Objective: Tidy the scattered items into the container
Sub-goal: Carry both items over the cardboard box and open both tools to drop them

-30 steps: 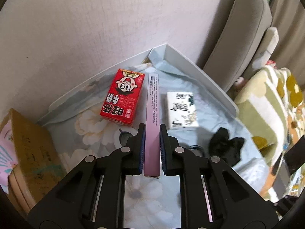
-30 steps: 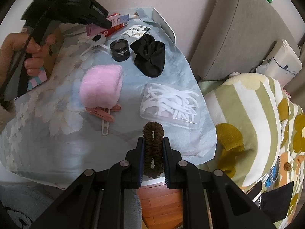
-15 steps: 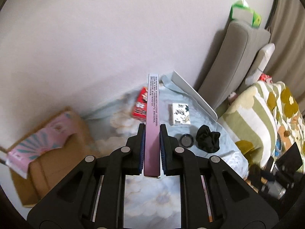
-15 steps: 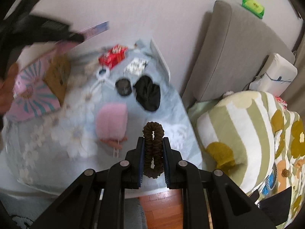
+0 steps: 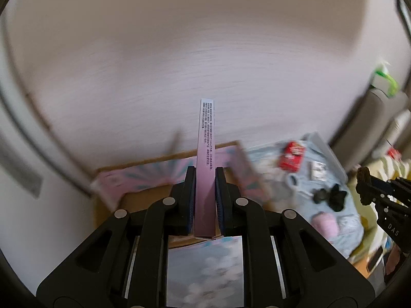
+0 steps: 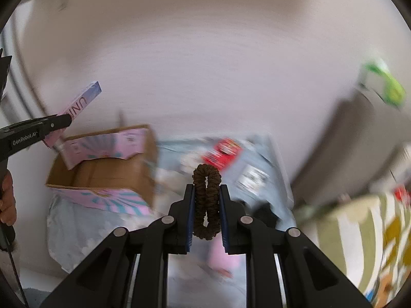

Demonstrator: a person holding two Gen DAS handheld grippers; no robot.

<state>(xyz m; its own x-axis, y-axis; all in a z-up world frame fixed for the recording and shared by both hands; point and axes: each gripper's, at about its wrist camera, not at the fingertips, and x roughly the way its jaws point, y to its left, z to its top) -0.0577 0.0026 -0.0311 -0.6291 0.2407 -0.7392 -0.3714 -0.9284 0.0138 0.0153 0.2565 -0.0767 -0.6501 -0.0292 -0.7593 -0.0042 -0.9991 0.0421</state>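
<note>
My left gripper is shut on a long thin pink box, held high above the open cardboard box with pink flaps. It also shows in the right wrist view. My right gripper is shut on a brown hair scrunchie, held above the table right of the cardboard box. On the blue floral cloth lie a red carton, a white patterned box, a black cloth and a pink fluffy item.
A plain wall stands behind the table. A grey sofa with a green pack on top is at the right, next to a striped floral blanket. Both views are motion-blurred.
Both grippers have risen and swung left toward the cardboard box, each still holding its item. The table items now appear smaller and farther right.
</note>
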